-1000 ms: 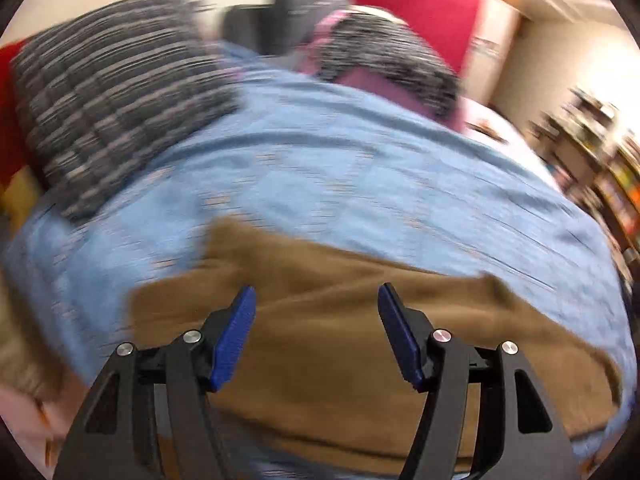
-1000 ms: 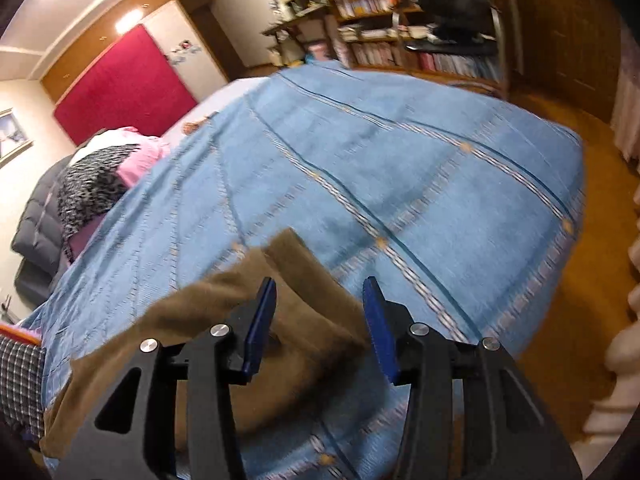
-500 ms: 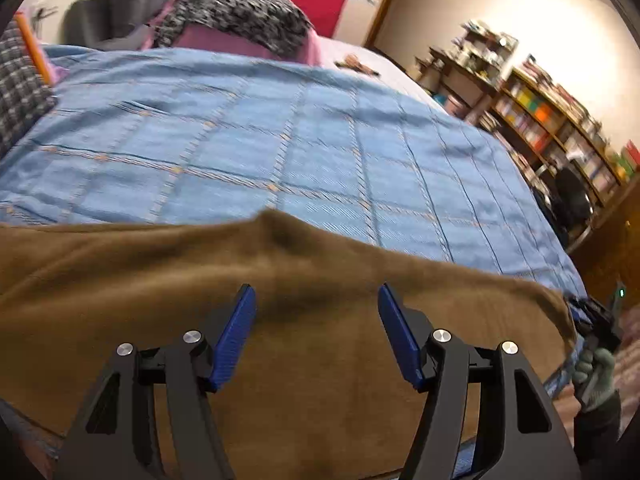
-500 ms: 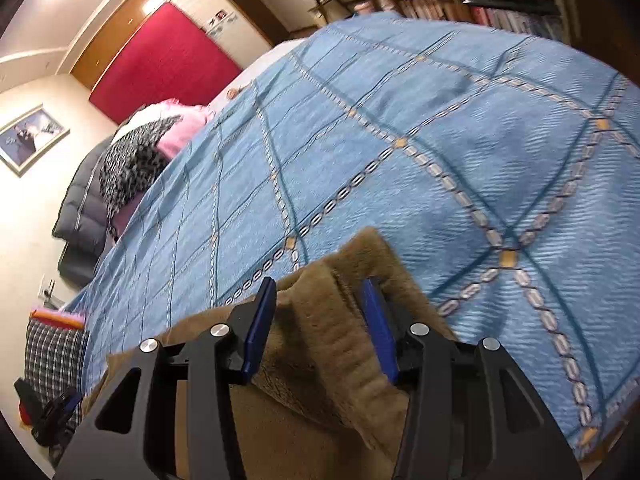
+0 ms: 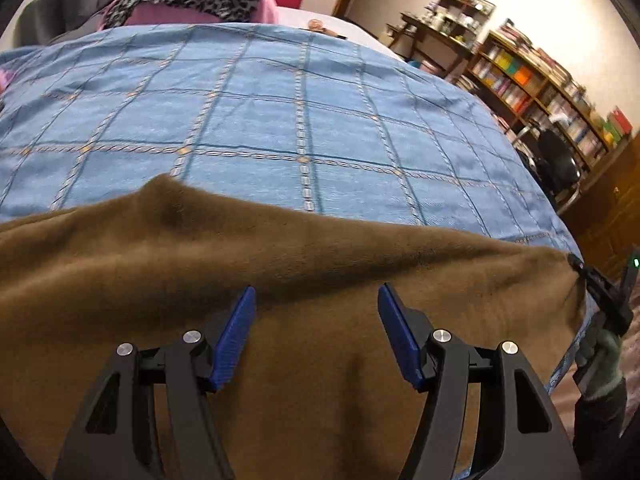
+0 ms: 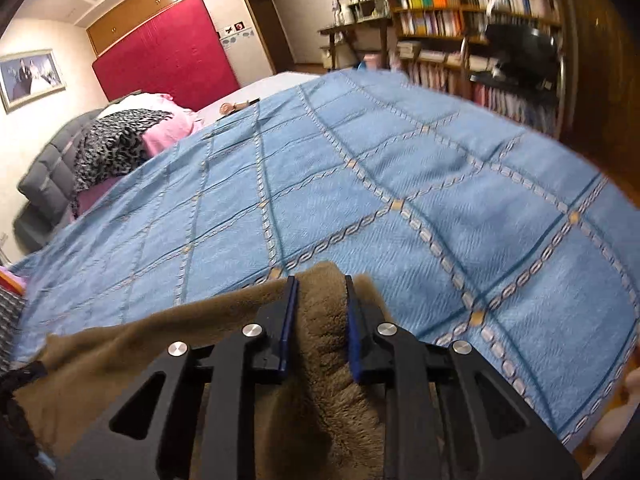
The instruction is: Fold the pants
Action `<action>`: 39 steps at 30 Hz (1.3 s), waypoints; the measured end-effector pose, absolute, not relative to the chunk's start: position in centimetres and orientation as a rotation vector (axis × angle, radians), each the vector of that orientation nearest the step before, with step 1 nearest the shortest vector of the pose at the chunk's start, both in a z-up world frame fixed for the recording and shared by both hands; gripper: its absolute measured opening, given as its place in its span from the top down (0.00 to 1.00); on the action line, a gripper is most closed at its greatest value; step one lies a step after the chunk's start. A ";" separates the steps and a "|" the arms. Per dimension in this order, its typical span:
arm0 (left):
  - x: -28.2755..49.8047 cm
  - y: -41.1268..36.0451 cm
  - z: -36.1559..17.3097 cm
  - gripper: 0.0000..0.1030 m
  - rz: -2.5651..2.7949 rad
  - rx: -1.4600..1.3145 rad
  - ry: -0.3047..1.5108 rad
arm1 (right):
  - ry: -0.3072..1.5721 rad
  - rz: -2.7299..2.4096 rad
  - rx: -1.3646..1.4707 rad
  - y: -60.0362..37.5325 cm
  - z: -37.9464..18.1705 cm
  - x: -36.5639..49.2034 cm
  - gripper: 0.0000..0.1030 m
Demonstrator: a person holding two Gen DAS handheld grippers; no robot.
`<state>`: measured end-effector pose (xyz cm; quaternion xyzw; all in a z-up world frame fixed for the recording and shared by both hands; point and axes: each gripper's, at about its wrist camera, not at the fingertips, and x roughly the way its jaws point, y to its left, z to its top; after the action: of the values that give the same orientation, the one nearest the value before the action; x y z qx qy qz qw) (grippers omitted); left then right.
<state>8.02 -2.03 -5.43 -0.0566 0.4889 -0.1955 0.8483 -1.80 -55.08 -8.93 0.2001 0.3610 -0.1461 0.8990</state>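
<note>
Since half a second ago, right claw point(image 6: 319, 312) has clenched the brown fleece pants point(image 5: 280, 280)' end; left claw point(image 5: 316, 320) hovers released above them. Pants lie spread along the blue checked bed cover point(image 5: 280, 120), seemingly unfolded.

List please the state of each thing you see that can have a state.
Pants: spread flat on the bedspread, one end bunched in the right gripper.
Left gripper: jaws open, above the pants, holding nothing.
Right gripper: jaws shut on the pants.
Bedspread: laid smooth over the bed.
</note>
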 end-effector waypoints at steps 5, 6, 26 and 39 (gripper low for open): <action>9.1 -3.4 -7.1 0.38 -0.386 -0.079 1.052 | 0.781 -0.314 0.353 -54.6 -11.8 -0.6 0.78; 9.5 -3.3 -7.4 0.38 -0.382 -0.088 1.057 | 0.778 -0.314 0.339 -54.5 -11.8 -0.5 0.78; 14.8 -3.3 -8.3 0.35 -0.315 -0.155 1.069 | 0.825 -0.255 0.142 -49.1 -11.2 -5.5 0.67; 15.4 -1.9 -8.6 0.31 -0.317 -0.225 1.049 | 0.852 -0.250 0.188 -49.4 -12.2 -6.3 0.64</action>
<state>15.43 -1.87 -8.57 -0.1066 0.4975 -0.1503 0.8477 -6.35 -49.38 -12.15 0.0907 0.4114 -0.1208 0.8988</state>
